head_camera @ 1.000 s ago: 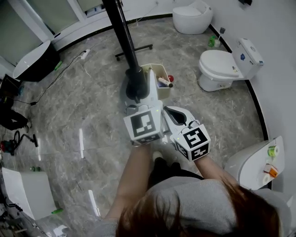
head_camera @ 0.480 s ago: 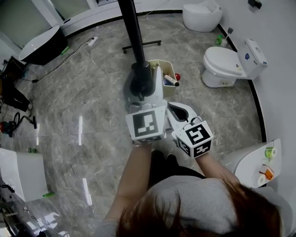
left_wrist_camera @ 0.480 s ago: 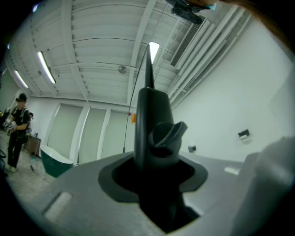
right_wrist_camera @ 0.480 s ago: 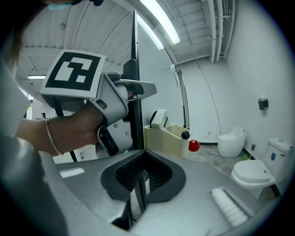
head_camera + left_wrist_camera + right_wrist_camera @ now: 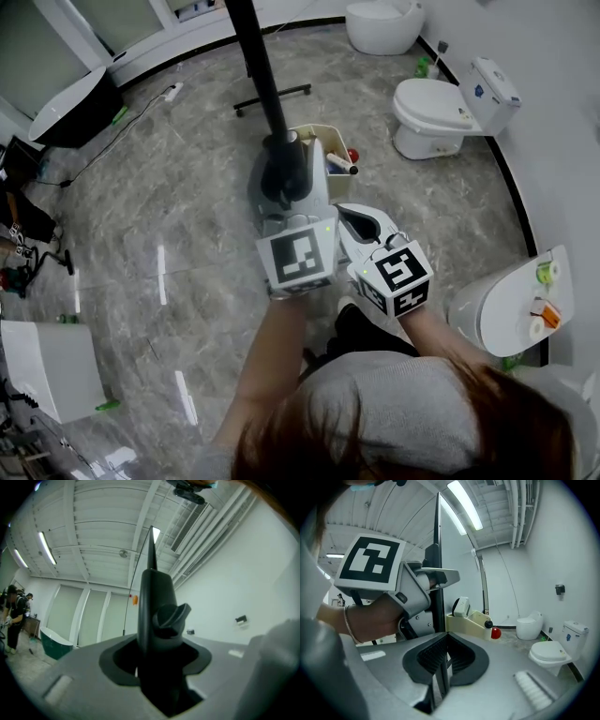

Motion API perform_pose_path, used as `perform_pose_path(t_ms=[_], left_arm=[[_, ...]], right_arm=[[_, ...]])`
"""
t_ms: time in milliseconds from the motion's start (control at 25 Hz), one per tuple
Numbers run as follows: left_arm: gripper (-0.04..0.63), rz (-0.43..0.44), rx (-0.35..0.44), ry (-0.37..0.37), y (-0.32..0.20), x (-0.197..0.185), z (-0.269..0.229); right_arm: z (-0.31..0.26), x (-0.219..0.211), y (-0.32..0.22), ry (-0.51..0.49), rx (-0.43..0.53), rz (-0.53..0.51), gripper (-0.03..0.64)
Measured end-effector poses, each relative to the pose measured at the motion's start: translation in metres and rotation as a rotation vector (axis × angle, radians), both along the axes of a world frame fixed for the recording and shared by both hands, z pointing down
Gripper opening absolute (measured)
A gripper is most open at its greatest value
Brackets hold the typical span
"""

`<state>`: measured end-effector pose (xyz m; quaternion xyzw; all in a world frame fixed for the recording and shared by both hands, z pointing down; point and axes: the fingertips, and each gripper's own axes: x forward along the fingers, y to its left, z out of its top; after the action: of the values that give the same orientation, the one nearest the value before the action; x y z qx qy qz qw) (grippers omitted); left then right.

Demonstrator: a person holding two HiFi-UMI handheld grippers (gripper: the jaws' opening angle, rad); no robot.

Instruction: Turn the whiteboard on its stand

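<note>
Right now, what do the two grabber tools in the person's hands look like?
Both are pale grey plastic. The left gripper and right gripper each carry a white cube printed with black square markers. The right one's pads are dark and ribbed. The person wears a grey top and a thin bracelet.

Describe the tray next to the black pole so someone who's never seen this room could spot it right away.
Find the black pole rising from the grey marble floor mid-room. Right beside it, on its right in the head view, sits the cream tray. It is the only pale yellow box there, holding a marker and something red, unlike the white toilet by the wall.
</note>
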<state>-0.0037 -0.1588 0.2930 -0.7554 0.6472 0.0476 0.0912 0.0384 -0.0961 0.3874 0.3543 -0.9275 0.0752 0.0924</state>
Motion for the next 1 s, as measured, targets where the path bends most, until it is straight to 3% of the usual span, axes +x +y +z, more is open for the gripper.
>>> perform_pose_path(t_ms=[120, 520, 1000], left_arm=[[0.193, 0.008, 0.024, 0.036, 0.016, 0.007, -0.008], [0.195, 0.007, 0.021, 0.005, 0.085, 0.028, -0.014], [0.189, 0.011, 0.012, 0.040, 0.099, 0.033, -0.025]], right_arm=[[0.005, 0.001, 0.023, 0.001, -0.011, 0.014, 0.003], [0.010, 0.031, 0.093, -0.013, 0.007, 0.097, 0.003], [-0.051, 0.059, 0.091, -0.066, 0.054, 0.156, 0.003]])
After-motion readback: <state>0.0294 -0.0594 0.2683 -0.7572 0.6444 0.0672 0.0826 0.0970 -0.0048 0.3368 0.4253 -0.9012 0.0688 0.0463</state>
